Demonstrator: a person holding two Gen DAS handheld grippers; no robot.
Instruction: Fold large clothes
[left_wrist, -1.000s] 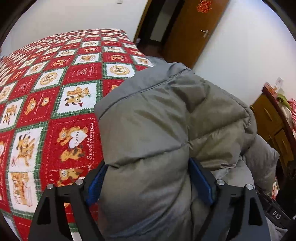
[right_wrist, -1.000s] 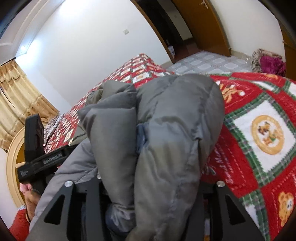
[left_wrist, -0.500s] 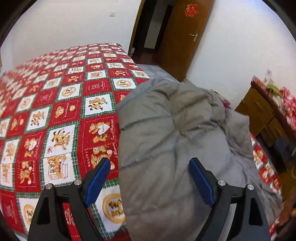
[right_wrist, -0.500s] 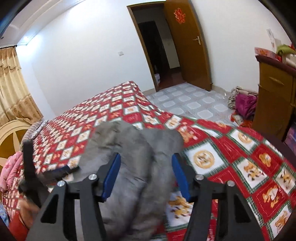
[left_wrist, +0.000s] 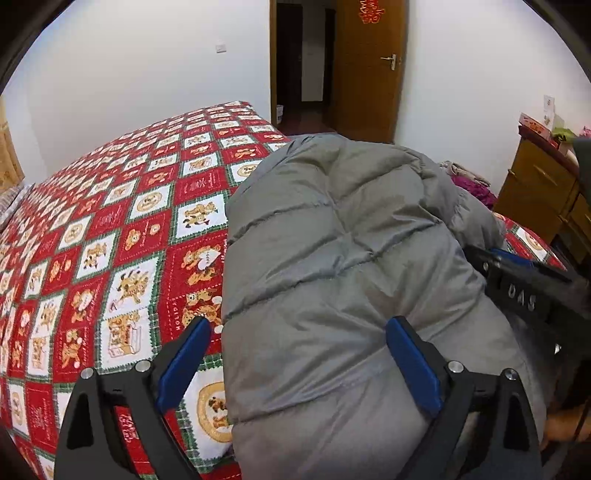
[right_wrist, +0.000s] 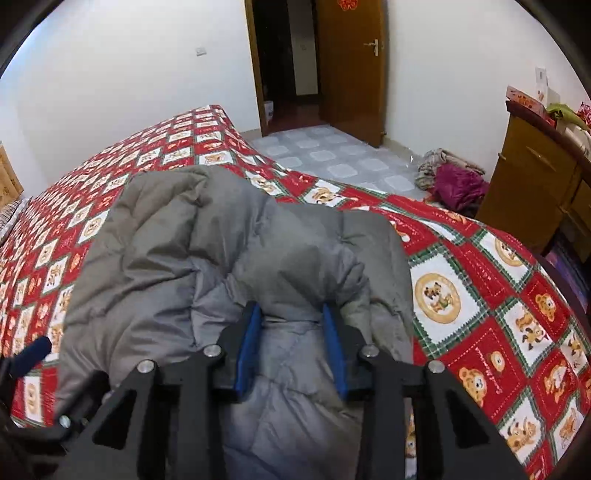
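Note:
A large grey puffer jacket (left_wrist: 332, 258) lies folded in a thick bundle on the bed's red, white and green bear-patterned quilt (left_wrist: 110, 229). My left gripper (left_wrist: 297, 332) is open, its blue pads wide apart over the jacket's near end, holding nothing. In the right wrist view the jacket (right_wrist: 177, 236) fills the middle. My right gripper (right_wrist: 291, 314) is open with a moderate gap, hovering at a puffy fold of the jacket, not clamped on it. The right gripper's black body (left_wrist: 528, 291) shows in the left wrist view at the jacket's right side.
The quilt (right_wrist: 480, 295) reaches the bed's right edge. Beyond it are a tiled floor (right_wrist: 332, 155), a pile of clothes (right_wrist: 454, 181), a wooden cabinet (right_wrist: 535, 184), and an open wooden door (right_wrist: 351, 66). A white wall runs behind the bed.
Both grippers let go of the jacket and pulled back and up. The jacket now rests on the quilt. The right gripper has moved back in close to a fold.

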